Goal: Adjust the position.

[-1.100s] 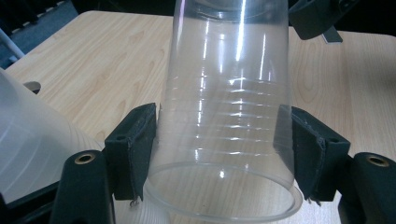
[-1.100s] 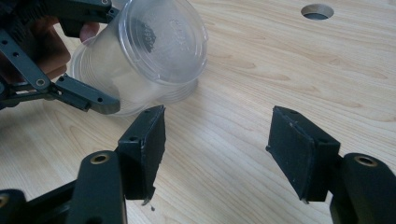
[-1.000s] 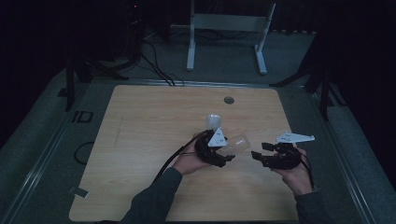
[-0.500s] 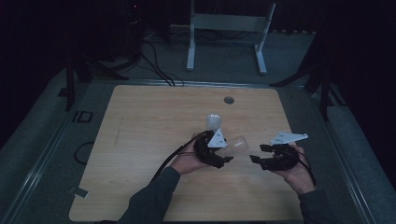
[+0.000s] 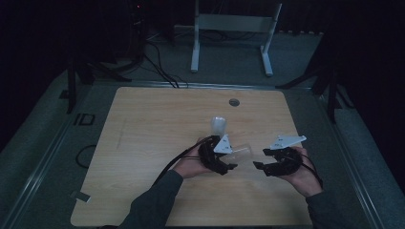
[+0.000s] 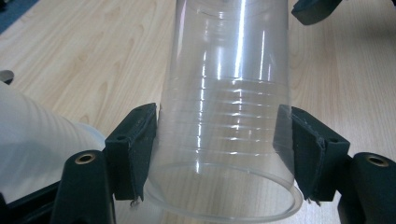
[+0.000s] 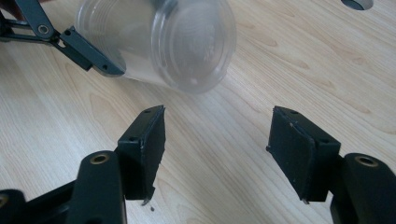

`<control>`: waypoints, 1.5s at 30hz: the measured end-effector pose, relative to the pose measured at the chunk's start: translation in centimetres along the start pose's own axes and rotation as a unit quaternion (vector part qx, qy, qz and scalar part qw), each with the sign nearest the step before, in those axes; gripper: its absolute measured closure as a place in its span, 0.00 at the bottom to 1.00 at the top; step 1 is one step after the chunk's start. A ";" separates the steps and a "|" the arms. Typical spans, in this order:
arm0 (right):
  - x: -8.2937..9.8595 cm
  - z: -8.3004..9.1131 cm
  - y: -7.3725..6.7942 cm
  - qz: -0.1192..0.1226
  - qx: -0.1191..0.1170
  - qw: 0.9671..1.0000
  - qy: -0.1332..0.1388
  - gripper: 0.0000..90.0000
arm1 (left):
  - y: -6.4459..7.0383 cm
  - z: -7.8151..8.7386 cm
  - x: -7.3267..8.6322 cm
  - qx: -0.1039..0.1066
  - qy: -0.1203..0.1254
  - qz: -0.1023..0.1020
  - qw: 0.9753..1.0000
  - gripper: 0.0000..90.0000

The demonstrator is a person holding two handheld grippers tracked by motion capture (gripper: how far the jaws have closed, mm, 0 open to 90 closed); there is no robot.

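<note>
While our left gripper (image 6: 219, 154) clamps the clear cup (image 6: 229, 116) sideways near the bench's (image 5: 143, 143) front edge, our right gripper (image 7: 217, 149) stands wide open, empty.

A round grey grommet (image 5: 234, 102) sits in the wooden table (image 5: 143, 143) at 12 o'clock. A white metal stand (image 5: 234, 28) is on the floor behind.

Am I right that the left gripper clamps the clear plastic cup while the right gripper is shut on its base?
Not quite. The left gripper does clamp the clear plastic cup, but the right gripper is open, short of the cup's base, with bare table between its jaws, as the right gripper view shows.
</note>
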State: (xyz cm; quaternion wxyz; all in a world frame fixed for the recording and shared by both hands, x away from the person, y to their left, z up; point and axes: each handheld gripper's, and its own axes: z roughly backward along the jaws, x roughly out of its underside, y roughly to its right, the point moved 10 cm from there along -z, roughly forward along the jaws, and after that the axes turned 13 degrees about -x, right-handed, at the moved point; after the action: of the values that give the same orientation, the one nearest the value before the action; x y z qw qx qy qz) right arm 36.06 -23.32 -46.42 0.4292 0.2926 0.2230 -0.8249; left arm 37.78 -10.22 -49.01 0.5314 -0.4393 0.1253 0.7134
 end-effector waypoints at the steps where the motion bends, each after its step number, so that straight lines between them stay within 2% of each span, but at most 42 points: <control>1: 0.0 0.0 -0.1 0.004 0.000 1.000 -0.005 0.40 | 0.1 0.0 0.0 0.001 -0.001 0.000 1.000 0.35; 5: -0.1 0.0 -0.2 0.013 -0.002 1.000 -0.017 0.40 | 0.2 -0.1 0.3 0.005 -0.008 -0.006 1.000 0.35; 12: 0.3 -0.3 -0.6 0.035 -0.002 0.998 -0.054 0.40 | 0.6 -0.4 0.7 0.012 -0.020 -0.020 1.000 0.35; 25: 0.1 -0.4 -0.7 0.062 -0.001 0.994 -0.088 0.40 | 1.0 -0.5 0.9 0.025 -0.033 -0.035 0.999 0.35; 32: 0.0 -0.5 -0.7 0.073 -0.004 0.992 -0.103 0.40 | 1.1 -0.4 1.2 0.025 -0.040 -0.044 0.998 0.35; 45: -0.2 -0.6 -1.0 0.104 -0.009 0.984 -0.142 0.40 | 1.6 -0.6 1.5 0.035 -0.051 -0.060 0.996 0.35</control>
State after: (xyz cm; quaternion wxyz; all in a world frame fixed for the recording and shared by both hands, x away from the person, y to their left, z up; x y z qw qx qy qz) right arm 35.45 -22.29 -46.65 0.5422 0.1905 0.1357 -0.8070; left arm 36.58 -10.27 -50.93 0.5942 -0.3900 0.0966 0.6967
